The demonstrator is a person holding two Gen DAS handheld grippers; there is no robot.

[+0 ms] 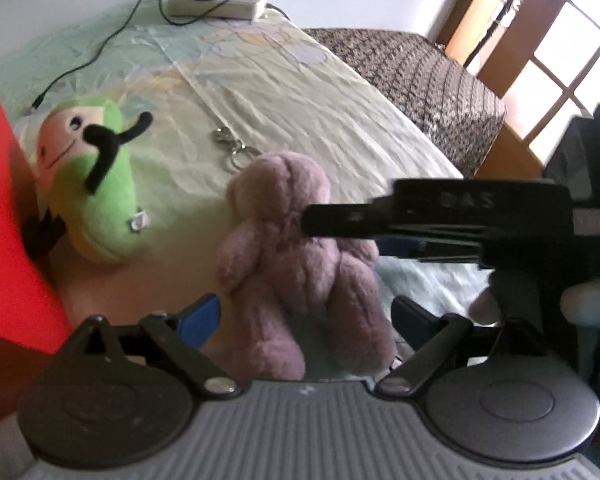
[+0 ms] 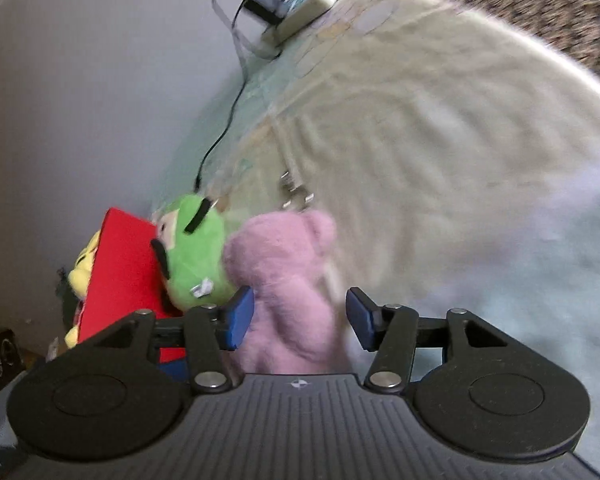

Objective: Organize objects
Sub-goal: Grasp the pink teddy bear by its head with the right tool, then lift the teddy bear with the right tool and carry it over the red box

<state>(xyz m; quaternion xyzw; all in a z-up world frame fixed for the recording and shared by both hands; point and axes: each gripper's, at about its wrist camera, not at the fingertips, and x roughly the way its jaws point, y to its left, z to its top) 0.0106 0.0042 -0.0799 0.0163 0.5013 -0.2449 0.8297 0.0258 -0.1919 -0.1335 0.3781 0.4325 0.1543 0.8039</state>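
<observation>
1. The pink plush bear [image 2: 288, 296] is lying on the bed [image 2: 440, 152], just beside the green plush toy [image 2: 194, 256], which is leaning against the red box [image 2: 124, 276].
2. The bear's long axis is running away from both cameras, head at the far end toward the keyring clip [image 1: 230, 146], legs nearest the lenses; it looks to be lying back-up, though the blur is leaving that uncertain.
3. The right claw [image 2: 300, 318] is standing released, its blue pads [image 2: 240, 316] straddling the bear's lower body, the left pad touching or nearly touching the fur, the right one apart.
4. The left claw [image 1: 304, 320] is also spread wide around the bear's legs, gripping nothing; the other tool is crossing its view at the bear's shoulder.
5. The step in hand seems to be picking up the bear; next, one claw would need to close on the soft body, then carry it toward the box.
6. A power strip [image 1: 220, 2] is sitting at the bed's far end.
</observation>
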